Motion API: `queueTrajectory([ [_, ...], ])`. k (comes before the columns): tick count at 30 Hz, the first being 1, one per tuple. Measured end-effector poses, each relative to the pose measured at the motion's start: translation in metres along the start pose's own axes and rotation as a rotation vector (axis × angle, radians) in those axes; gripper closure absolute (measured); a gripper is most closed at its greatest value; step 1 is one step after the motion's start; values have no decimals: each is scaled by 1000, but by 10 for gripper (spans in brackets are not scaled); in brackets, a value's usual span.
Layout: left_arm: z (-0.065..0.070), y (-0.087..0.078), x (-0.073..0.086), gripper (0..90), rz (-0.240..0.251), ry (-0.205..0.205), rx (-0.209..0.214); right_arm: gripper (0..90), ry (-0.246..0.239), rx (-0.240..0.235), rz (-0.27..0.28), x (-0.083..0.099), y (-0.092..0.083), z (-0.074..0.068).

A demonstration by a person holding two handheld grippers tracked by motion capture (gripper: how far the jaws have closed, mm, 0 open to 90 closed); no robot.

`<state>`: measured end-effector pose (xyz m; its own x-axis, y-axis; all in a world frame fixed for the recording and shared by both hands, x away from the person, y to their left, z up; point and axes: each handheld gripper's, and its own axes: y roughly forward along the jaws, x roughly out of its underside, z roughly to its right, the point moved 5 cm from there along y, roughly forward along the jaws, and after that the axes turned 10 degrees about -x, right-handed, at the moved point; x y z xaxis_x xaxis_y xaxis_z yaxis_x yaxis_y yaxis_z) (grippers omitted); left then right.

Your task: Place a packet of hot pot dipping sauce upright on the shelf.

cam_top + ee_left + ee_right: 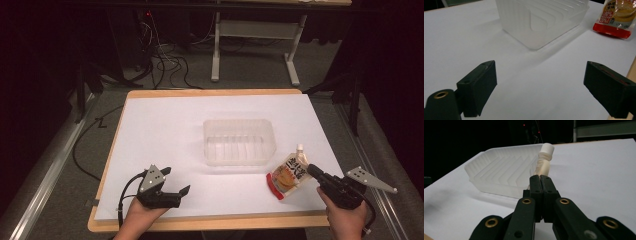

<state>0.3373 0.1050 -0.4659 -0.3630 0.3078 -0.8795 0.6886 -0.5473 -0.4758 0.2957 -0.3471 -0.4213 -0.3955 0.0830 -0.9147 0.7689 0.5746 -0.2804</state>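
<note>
A spouted food pouch [290, 172] with a white cap, orange print and a red bottom edge lies on the white table sheet, right of a clear plastic container [239, 123]. My right gripper [311, 170] meets the pouch's right edge. In the right gripper view its jaws [540, 178] are pressed together at the pouch [544, 161], whose capped spout rises just beyond them. My left gripper [177, 180] rests near the front left of the sheet, open, with nothing between its fingers. In the left gripper view the gripper [540, 85] faces the container [524, 22] and the pouch [617, 15].
The ribbed container [499, 170] stands empty at the middle of the sheet. The wooden table edge [210, 222] runs along the front. Cables and a table frame [216, 55] sit on the floor beyond the far edge.
</note>
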Motion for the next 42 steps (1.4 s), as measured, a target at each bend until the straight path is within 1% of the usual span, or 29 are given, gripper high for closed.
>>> queueTrajectory([
  [2, 0, 0, 0, 118, 1, 2, 1, 900, -12, 6, 8, -3, -1, 0],
  [3, 0, -1, 1, 118, 1, 3, 1, 900, -8, 5, 12, -4, -1, 0],
  [6, 0, -2, 2, 118, -1, 8, -4, 900, -26, 11, 24, -7, -3, 1],
  [8, -1, -3, 3, 118, -5, 10, -8, 900, -18, 10, 36, -10, -4, 2],
  [15, -5, -9, 6, 118, -5, 1, -24, 900, -23, 19, 69, -17, -6, 4],
  [23, -7, -12, 8, 118, -6, -2, -33, 900, -29, 68, 123, -25, -9, 12],
  [24, -7, -12, 8, 118, -5, -3, -33, 900, -26, 76, 125, -24, -8, 13],
  [26, -6, -12, 8, 118, -4, -2, -32, 900, -19, 77, 117, -22, -7, 14],
  [27, -6, -11, 8, 118, -6, 1, -31, 900, -15, 64, 130, -20, -6, 14],
  [28, -5, -11, 7, 118, -5, 1, -29, 900, -19, 62, 126, -20, -7, 13],
  [31, -4, -10, 6, 118, -3, 2, -23, 896, -52, 69, 113, -17, -8, 8],
  [35, -3, -8, 4, 119, 0, 5, -15, 891, -68, 79, 104, -14, -10, 3],
  [42, -1, -6, 2, 120, 4, 12, -5, 880, -70, 76, 99, -9, -13, -1],
])
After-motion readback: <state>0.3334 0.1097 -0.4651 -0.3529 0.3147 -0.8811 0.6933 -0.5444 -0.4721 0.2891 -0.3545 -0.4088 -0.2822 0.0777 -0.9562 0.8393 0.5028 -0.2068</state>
